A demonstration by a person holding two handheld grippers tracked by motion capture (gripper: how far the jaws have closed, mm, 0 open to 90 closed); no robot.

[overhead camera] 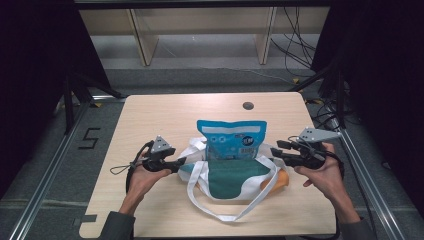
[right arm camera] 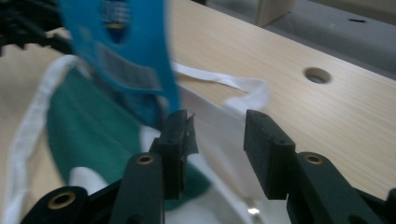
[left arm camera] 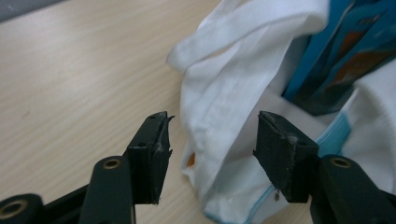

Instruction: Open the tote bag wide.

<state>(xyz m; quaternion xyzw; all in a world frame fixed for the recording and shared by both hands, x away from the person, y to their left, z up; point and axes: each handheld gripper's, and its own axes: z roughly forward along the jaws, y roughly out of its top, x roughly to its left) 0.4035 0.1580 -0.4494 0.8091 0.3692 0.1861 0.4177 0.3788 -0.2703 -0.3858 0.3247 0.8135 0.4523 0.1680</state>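
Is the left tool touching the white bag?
Apart. In the left gripper view, the left tool stands open, and the white bag lies beyond its pads without contact.

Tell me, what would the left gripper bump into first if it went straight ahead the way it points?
Most likely the white cloth tote bag. The left gripper has its jaws open and aimed at the bag's folded side, close ahead. The blue snack pouch stands farther in, though depth is hard to judge.

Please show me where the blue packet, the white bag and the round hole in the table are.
blue packet [overhead camera: 231, 139]: high view, on its printed front.
white bag [left arm camera: 219, 100]: left gripper view, on its folded cloth edge.
round hole [right arm camera: 317, 74]: right gripper view, on its dark centre.
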